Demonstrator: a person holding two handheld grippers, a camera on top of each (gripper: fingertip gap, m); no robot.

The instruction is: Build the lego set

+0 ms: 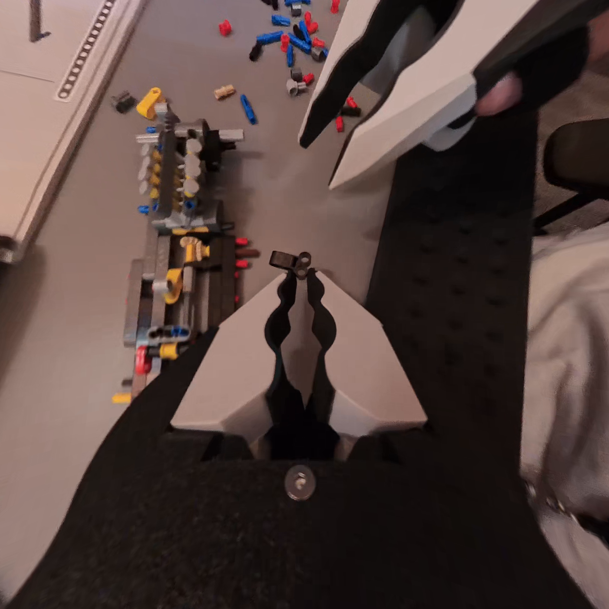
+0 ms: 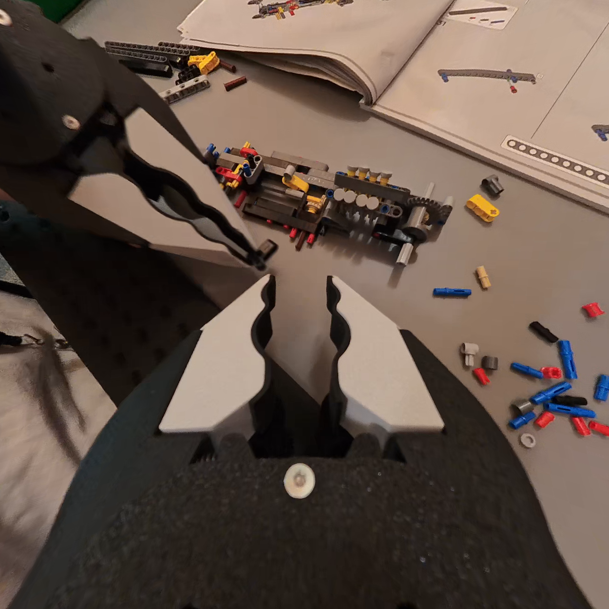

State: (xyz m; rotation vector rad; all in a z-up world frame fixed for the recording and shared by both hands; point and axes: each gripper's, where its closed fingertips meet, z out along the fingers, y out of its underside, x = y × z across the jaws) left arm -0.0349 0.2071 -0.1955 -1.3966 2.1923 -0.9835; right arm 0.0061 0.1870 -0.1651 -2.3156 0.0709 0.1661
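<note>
— While the left gripper [image 1: 301,272] pinches that dark connector [image 1: 290,260] by one end only, I'd worry about it twisting out; the tips hold just the holed end, and the rest sticks free toward the frame's left.

— Agreed. And the right gripper [image 2: 300,280]?

— Standing apart with a middling gap, nothing in it, low centre of its own view, close to the left one's tips. If it closes on the connector carelessly, it could knock the piece loose onto the table [image 2: 329,125].

— Where's the model [image 2: 329,197]?

— Centre of the right view, flat on the table, long axis running left to right, gear end toward the right. In the left view it runs top to bottom at left centre.

— The connector points at it?

— Roughly, I judge; its free end faces the model's near side, just clear of the red pins there. Loose pins [image 2: 560,395] lie at lower right, booklet [image 2: 428,66] up top.
</note>
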